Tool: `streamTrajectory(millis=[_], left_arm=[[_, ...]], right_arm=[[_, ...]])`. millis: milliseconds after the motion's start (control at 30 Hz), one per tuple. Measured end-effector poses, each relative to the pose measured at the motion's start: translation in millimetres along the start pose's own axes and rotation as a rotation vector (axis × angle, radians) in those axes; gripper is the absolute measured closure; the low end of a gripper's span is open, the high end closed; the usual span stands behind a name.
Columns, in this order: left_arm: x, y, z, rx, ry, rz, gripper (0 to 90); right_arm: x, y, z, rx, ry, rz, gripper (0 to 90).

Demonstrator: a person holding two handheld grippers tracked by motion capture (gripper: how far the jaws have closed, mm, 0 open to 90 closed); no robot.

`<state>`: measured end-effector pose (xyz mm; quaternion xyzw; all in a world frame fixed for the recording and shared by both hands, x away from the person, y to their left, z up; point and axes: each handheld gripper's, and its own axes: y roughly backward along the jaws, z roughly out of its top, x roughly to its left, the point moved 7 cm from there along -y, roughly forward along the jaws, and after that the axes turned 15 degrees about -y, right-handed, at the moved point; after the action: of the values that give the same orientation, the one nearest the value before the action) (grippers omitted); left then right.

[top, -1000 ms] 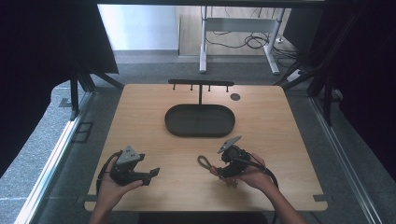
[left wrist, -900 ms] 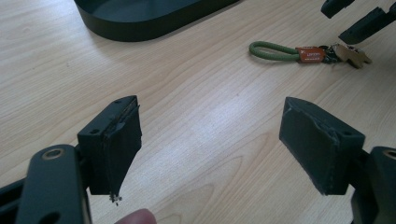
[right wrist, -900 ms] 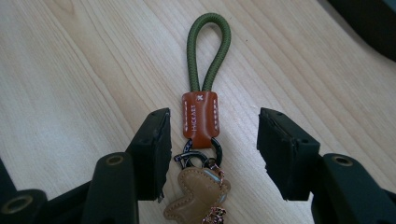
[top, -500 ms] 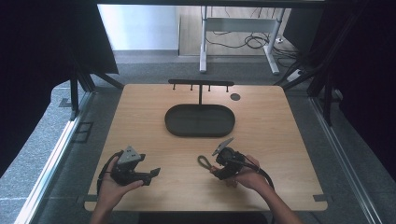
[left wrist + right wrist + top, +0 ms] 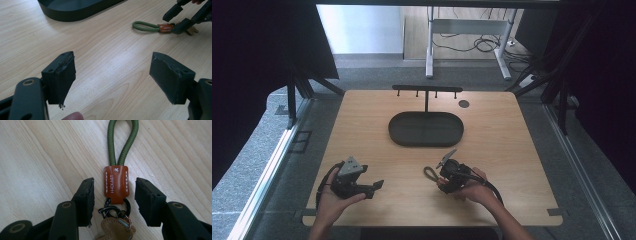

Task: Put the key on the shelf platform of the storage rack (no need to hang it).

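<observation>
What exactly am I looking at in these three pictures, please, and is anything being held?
A person at a wooden table holds a hand-operated two-jaw gripper in each hand. The high view looks down from above; the other two pictures come from cameras riding on the grippers. On the table stand a dark oval tray and a peg rack. The left gripper is open over bare wood. The right gripper has just been closing around a keychain with a green cord loop and leather tab; its pads do not yet touch it.

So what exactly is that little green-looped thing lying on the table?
It is a keychain: an olive braided cord loop, pinched by a stitched brown leather tab with pale lettering, then a black metal clasp and a tan leather charm. It lies flat on the wooden table, between the right gripper's jaws, which have been closing but aren't touching it.
</observation>
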<state>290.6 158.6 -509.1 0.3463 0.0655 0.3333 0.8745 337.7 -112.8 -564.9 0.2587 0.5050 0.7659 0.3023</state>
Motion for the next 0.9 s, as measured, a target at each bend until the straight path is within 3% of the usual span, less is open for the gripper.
streamTrajectory(millis=[333, 600, 900], left_arm=[[-0.2, -0.3, -0.1, 0.001, -0.002, -0.001, 21.2], [-0.5, -0.3, 0.2, 0.002, -0.002, 0.0, 21.2], [-0.2, -0.3, 0.0, 0.002, -0.003, 0.0, 21.2]], right_arm=[[-0.7, -8.7, 1.2, 0.015, -0.003, -0.003, 52.9], [-1.6, -7.6, 1.7, 0.015, -0.019, -0.001, 64.8], [-2.8, -7.0, 1.8, 0.02, -0.033, 0.019, 66.2]])
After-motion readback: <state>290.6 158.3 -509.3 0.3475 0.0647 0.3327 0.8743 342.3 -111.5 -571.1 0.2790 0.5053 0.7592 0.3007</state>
